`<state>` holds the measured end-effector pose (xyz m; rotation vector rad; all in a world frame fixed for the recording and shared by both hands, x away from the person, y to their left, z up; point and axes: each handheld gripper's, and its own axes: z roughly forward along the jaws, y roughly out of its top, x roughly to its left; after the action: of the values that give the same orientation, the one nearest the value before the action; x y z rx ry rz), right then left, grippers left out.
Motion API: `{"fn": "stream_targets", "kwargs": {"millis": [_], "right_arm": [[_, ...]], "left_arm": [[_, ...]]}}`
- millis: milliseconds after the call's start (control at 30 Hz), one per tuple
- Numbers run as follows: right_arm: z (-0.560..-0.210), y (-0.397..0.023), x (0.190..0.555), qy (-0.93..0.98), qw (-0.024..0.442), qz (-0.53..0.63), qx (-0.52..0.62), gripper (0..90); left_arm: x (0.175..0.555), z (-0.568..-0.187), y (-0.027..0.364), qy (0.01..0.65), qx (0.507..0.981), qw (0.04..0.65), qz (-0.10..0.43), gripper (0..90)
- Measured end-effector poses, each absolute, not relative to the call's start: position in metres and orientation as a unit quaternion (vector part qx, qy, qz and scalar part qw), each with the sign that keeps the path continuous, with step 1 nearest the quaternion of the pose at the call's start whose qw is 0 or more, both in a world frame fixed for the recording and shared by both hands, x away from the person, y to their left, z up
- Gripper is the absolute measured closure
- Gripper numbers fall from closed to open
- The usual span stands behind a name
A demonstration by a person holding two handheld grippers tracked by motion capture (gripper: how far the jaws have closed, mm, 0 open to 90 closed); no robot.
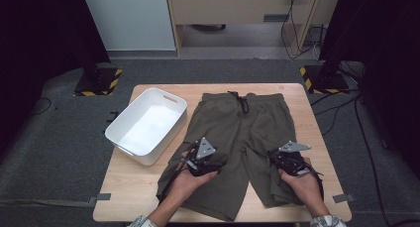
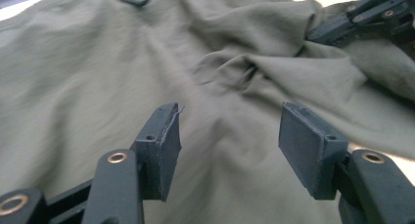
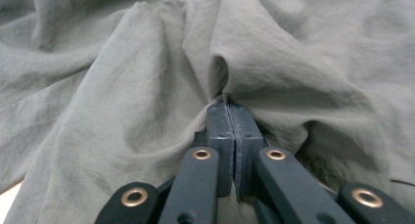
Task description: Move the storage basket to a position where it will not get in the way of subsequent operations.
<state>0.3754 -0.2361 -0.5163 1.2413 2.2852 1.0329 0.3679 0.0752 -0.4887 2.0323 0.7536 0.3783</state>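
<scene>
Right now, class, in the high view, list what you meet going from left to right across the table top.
White plastic bin → left tongs, jaws apart over the left leg of the olive drawstring shorts → right tongs, pinched shut on the fabric of the right leg.

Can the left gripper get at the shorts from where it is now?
Probably yes. The left gripper has its jaws apart right over the olive shorts, with bare cloth between them and nothing in the way. The right gripper is already shut on a fold further off.
</scene>
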Motion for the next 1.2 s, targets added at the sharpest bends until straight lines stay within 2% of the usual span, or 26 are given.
{"fn": "stream_targets", "kwargs": {"millis": [133,200,433,567,700,733,867,1000,1067,1133,1200], "right_arm": [[-0.51,-0.243,0.369,0.795,0.184,0.37,0.444,77.5],[-0.508,-0.247,0.366,0.794,0.192,0.369,0.444,68.7],[-0.498,-0.256,0.35,0.779,0.226,0.363,0.458,45.6],[-0.493,-0.263,0.339,0.765,0.246,0.368,0.468,36.0],[-0.495,-0.266,0.334,0.765,0.231,0.361,0.481,30.6],[-0.496,-0.265,0.333,0.767,0.224,0.359,0.481,30.7],[-0.497,-0.266,0.329,0.772,0.229,0.348,0.48,42.8],[-0.494,-0.28,0.326,0.761,0.242,0.356,0.485,68.8],[-0.492,-0.287,0.324,0.755,0.243,0.359,0.493,74.5],[-0.493,-0.292,0.325,0.756,0.24,0.341,0.504,75.1],[-0.5,-0.294,0.325,0.756,0.24,0.323,0.516,68.9]], "left_arm": [[0.371,-0.491,0.05,0.296,0.827,0.457,0.143,40.2],[0.373,-0.494,0.038,0.292,0.83,0.455,0.138,39.6],[0.381,-0.5,0.006,0.276,0.841,0.447,0.131,34.3],[0.383,-0.504,-0.005,0.276,0.841,0.448,0.126,33.6],[0.379,-0.507,-0.013,0.267,0.846,0.445,0.121,36.5],[0.378,-0.508,-0.015,0.263,0.848,0.445,0.119,38.4],[0.374,-0.514,-0.021,0.254,0.858,0.43,0.12,41.1],[0.374,-0.523,-0.027,0.259,0.863,0.418,0.114,44.2],[0.375,-0.528,-0.029,0.261,0.866,0.411,0.113,47.1],[0.376,-0.531,-0.031,0.264,0.867,0.408,0.112,50.2],[0.376,-0.532,-0.032,0.264,0.867,0.406,0.113,54.6]]}}
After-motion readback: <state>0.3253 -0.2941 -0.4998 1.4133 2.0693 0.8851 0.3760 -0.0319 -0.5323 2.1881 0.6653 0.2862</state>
